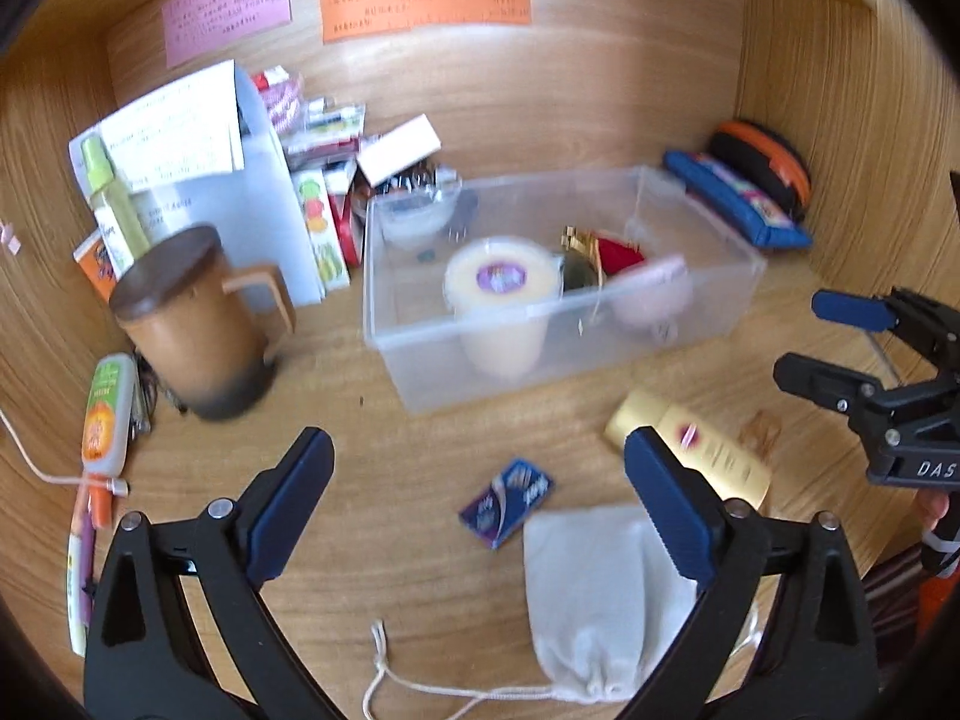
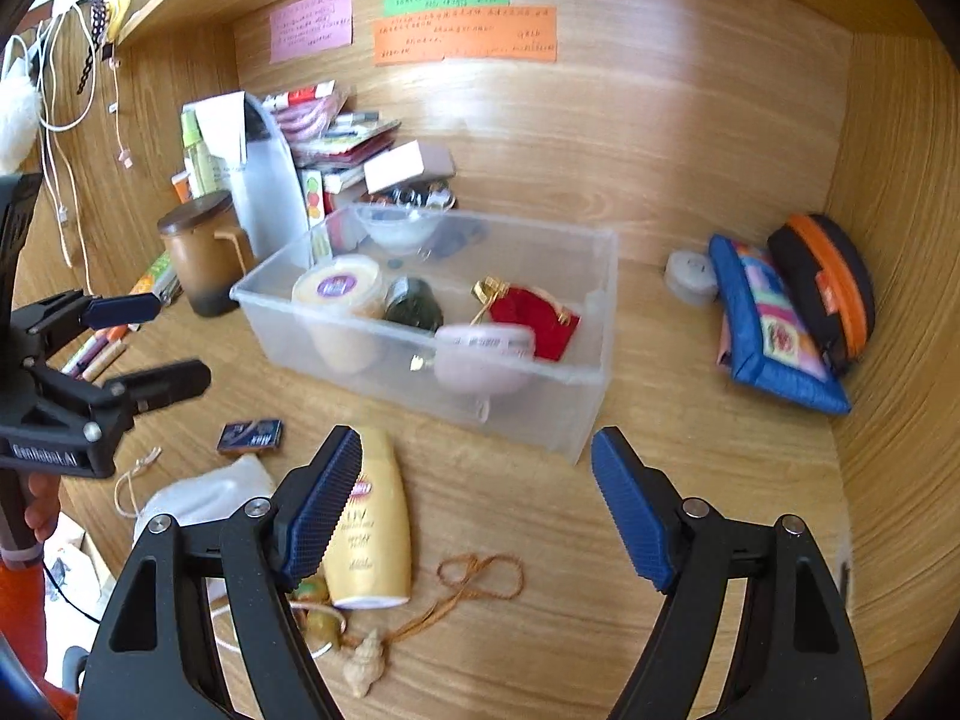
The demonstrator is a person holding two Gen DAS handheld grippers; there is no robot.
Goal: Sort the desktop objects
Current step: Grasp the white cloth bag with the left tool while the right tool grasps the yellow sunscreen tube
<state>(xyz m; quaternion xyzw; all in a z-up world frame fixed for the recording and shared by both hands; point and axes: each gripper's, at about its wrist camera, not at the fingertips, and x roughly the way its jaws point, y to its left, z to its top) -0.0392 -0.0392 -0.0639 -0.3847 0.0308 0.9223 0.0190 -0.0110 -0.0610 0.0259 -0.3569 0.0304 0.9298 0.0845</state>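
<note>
I have both grippers over the worktop (image 2: 600, 510) with nothing in either. The left gripper (image 1: 480, 480) has its fingers spread wide, and below them lie a small blue packet (image 1: 507, 501) and a white drawstring pouch (image 1: 600, 588). The right gripper (image 2: 477, 504) also stands open and empty; the gold lotion bottle (image 2: 375, 540) lies just beside its left finger, not between the two, with a brown cord loop (image 2: 480, 576) and a shell (image 2: 366, 666) close by.

The clear bin (image 2: 594, 396) sits further back on the worktop and already holds a lidded cup (image 2: 339, 288), a red pouch (image 2: 534, 318) and a pink case (image 2: 480, 354), so I judge the sorting is part done and this is the approach to the next pick.

Next, I need to choose one loose item per hand. For the right, that means shifting sideways until the bottle lies between the fingers, then lowering. The left is nearer to the packet, which lies flat and will want a low, careful pinch.
</note>
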